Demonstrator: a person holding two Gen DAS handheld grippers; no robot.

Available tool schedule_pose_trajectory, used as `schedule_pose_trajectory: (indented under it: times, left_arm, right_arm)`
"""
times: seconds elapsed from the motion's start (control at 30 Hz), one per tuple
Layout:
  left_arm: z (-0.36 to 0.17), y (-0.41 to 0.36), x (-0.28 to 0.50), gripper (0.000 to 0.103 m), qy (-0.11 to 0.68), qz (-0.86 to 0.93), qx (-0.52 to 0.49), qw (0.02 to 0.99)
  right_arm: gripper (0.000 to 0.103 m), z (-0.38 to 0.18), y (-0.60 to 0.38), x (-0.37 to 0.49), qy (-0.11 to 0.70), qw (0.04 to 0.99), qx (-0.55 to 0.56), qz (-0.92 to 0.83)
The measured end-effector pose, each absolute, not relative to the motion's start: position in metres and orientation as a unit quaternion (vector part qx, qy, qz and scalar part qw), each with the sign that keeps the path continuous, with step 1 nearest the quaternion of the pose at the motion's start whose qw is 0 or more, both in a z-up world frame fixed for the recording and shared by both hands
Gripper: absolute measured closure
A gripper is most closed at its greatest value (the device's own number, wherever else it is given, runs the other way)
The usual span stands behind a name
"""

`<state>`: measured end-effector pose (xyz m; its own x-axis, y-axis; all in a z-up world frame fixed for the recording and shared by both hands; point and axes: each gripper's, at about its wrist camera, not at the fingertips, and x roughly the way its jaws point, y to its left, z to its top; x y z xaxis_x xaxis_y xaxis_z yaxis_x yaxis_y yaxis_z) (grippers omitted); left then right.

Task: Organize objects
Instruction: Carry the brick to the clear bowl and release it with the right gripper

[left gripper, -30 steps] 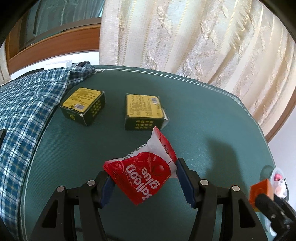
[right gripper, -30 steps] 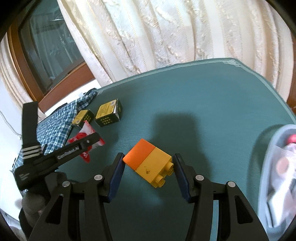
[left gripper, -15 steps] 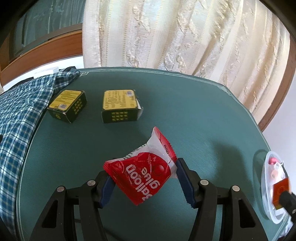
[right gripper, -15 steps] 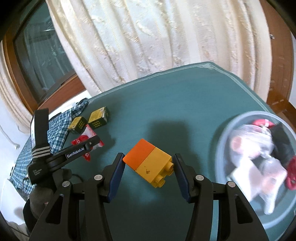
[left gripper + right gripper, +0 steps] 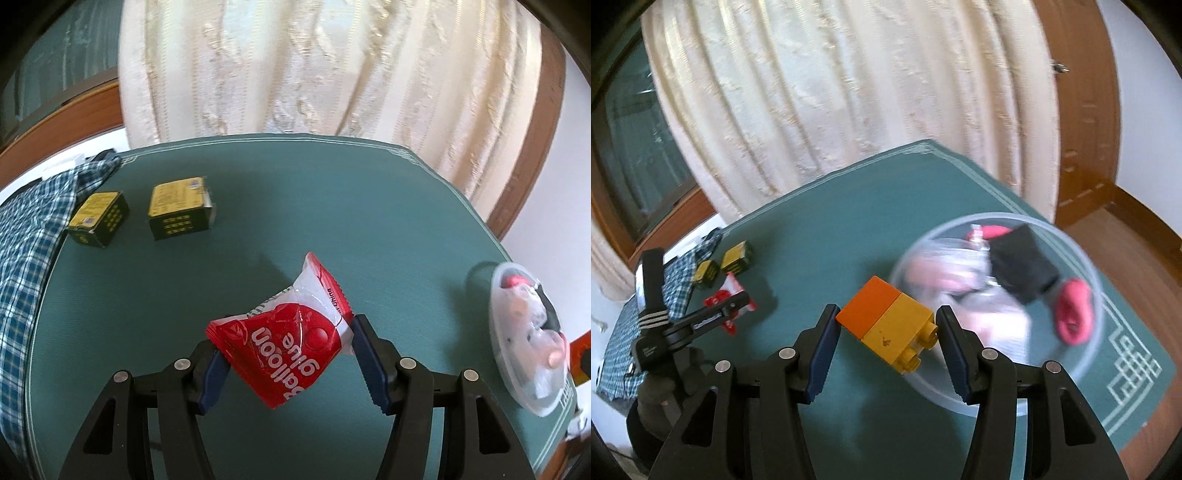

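Centrally, in the left wrist view, the left gripper [image 5: 286, 352] clamps a red "Balloon glue" packet [image 5: 284, 338] between its blue-padded fingers [image 5: 364, 356], the packet tilted and held above the green table mat [image 5: 314, 206]. Two yellow-and-black boxes [image 5: 181, 206] stand side by side on the mat's far left, beside a blue checked cloth [image 5: 26, 236]. A clear plastic bowl [image 5: 496, 363] holding assorted small items sits at the mat's right edge.

Likewise, in the right wrist view, the right gripper [image 5: 886, 328] grasps an orange-and-yellow toy brick [image 5: 886, 323], studs pointing lower right, at the near-left rim of the bowl [image 5: 1097, 288], over the mat's patterned corner. Bowl contents are blurred; a black block [image 5: 1021, 267] and a red piece [image 5: 1073, 312] are discernible. Cream curtains [image 5: 849, 92] hang behind the table.
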<state>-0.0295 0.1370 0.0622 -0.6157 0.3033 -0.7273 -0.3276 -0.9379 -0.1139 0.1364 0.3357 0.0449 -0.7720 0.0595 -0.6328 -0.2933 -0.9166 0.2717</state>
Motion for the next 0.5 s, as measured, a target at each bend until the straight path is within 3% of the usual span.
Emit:
schedule_pose_trajectory:
  times: [0.5]
  left_arm:
    - [0.081,0.183,-0.002,0.038,0.049,0.892,-0.390,0.222]
  right_arm:
    - [0.048,0.011,0.381,0.155,0.215,0.120,-0.344,0.906]
